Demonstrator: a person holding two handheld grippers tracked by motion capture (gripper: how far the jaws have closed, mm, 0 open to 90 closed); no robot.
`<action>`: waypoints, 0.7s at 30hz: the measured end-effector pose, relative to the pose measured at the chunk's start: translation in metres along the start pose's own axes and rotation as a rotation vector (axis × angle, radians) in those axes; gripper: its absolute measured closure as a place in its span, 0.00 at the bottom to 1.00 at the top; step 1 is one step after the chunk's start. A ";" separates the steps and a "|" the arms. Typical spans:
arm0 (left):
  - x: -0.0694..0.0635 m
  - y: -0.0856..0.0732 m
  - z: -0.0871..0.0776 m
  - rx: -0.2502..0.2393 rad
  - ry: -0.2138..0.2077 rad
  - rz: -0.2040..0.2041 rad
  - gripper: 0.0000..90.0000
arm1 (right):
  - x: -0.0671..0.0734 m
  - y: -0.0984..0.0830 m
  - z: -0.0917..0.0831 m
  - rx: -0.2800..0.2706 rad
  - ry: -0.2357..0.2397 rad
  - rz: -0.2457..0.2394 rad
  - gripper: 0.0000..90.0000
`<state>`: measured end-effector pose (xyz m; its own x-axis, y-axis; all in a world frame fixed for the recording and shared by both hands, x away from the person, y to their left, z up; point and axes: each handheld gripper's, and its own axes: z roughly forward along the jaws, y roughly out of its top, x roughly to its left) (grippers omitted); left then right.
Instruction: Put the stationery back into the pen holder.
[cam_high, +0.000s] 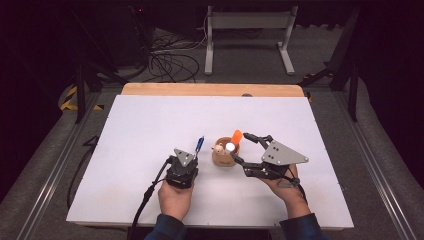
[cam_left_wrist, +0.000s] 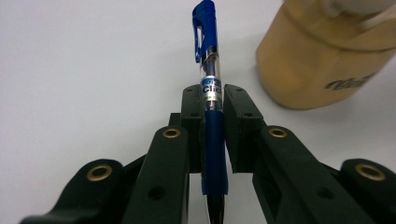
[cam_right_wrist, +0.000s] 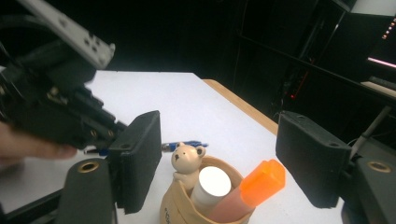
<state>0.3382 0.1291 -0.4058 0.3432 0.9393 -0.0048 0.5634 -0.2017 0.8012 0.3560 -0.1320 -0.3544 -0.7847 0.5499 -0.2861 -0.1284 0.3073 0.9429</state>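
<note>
The surface (cam_high: 150, 150) is a white board laid over a wooden top whose far edge (cam_high: 212, 89) shows as a tan strip; grey carpeted floor lies on both sides, with metal rails along it; beyond the surface the room is dark, with a tangle of black cables (cam_high: 170, 60) on the floor and a pale metal frame (cam_high: 247, 35) standing behind.

The left gripper (cam_high: 196, 151) sits left of centre, near the front of the surface; its fingers (cam_left_wrist: 192, 116) are clamped tight on a blue pen (cam_left_wrist: 210, 93), which runs along between them and points away from the person, clip end foremost; the pen's barrel label reads "Clic", the rest cut off by the fingers.

Just right of the pen stands a tan holder (cam_high: 223, 156) with a small bear figure (cam_right_wrist: 187, 161) on its rim; it holds an orange-capped marker (cam_right_wrist: 261, 182) and a white-capped stick (cam_right_wrist: 212, 184); dark script on the holder's side in the left gripper view is too clipped to read.

The right gripper (cam_high: 239, 148) comes in from the right; its fingers (cam_right_wrist: 140, 158) stand partly open on either side of the holder's top, gripping nothing, apart from it as far as the right gripper view shows.
</note>
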 end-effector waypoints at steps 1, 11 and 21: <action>-0.001 0.002 -0.003 -0.010 -0.007 0.012 0.88 | 0.000 0.000 0.001 0.004 0.000 -0.009 0.39; -0.004 0.022 -0.026 -0.067 -0.124 0.177 0.88 | 0.000 -0.002 0.008 0.024 -0.007 0.022 0.51; 0.005 0.044 -0.040 -0.066 -0.275 0.271 0.88 | 0.013 -0.004 0.015 0.033 -0.064 -0.103 0.52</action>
<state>0.3347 0.1364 -0.3470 0.6669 0.7428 0.0592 0.3779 -0.4057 0.8322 0.3556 -0.1148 -0.3643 -0.7281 0.5620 -0.3925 -0.1856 0.3896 0.9021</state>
